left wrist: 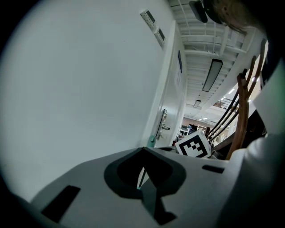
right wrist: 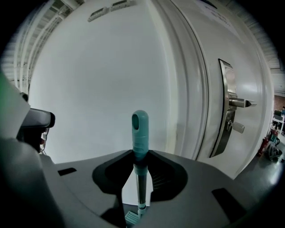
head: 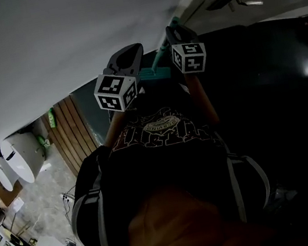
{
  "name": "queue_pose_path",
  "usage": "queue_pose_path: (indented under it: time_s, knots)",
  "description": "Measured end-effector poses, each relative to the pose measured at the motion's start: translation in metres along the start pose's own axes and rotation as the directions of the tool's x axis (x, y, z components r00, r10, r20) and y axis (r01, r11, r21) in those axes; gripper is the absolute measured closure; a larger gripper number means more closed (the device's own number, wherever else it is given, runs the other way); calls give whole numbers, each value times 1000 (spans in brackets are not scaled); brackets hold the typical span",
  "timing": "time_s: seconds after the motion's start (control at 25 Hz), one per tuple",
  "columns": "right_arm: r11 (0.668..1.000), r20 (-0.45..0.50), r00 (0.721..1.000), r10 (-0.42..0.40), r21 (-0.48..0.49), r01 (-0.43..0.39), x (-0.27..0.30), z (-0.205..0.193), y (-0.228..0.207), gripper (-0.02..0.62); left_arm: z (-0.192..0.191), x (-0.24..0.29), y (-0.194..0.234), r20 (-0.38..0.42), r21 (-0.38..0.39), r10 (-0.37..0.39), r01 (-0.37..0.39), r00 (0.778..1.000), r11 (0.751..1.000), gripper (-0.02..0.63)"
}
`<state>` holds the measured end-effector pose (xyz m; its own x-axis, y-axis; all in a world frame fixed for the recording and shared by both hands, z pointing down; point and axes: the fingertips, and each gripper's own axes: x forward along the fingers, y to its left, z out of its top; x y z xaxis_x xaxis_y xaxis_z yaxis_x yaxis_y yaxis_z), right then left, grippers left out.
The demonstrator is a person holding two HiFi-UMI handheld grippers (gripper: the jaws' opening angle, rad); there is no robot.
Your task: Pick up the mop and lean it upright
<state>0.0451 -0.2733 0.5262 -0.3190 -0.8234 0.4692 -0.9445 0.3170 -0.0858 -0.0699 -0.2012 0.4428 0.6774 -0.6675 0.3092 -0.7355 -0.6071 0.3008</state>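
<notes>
Jaws of the right gripper (right wrist: 140,161) are closed on the mop (right wrist: 140,129). They pinch its dark shaft just under the teal end cap with the hanging hole, and the cap stands clear above them. Below the grip the shaft runs straight down to the teal mop head (right wrist: 131,218), which shows small at the bottom of the right gripper view. The left gripper (left wrist: 142,173) has its jaws brought together, leaving only a thin slit. I see nothing held between them, just a sliver of light and a speck of teal through the gap. The right gripper's marker cube (left wrist: 193,145) shows just beyond it.

The mop stands upright, close in front of the plain white wall (right wrist: 98,80). Whether its cap touches the wall cannot be told. To the right of the wall is a white door (right wrist: 209,53) with a metal lever handle (right wrist: 238,103).

The mop looks like a light, stiff pole with what weight it has low down in the head, so it should swing easily from a grip this high. The plastic cap looks smooth and likely slick. The shaft below it is the better place to hold, and a second grip lower down would steady the foot. Leant on a smooth wall, the top could slide sideways or the head could skate out. It will probably want a shallow lean, away from the door.
</notes>
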Motion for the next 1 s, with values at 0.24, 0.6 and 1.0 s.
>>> queue_pose_path:
  time_s: [0.24, 0.6, 1.0]
  knots:
    - [999, -2, 1000, 29, -16, -29, -18, -6, 13, 482, -1, -3, -7, 5, -4, 2, -2, 1000, 1000, 558]
    - [998, -12, 998, 57, -27, -58, -41, -18, 20, 482, -7, 3, -23, -5, -3, -16, 16, 1000, 1000, 558]
    - [993, -22, 995, 100, -52, -101, -61, -27, 32, 482, -14, 5, -36, -12, -6, -24, 24, 1000, 1000, 558]
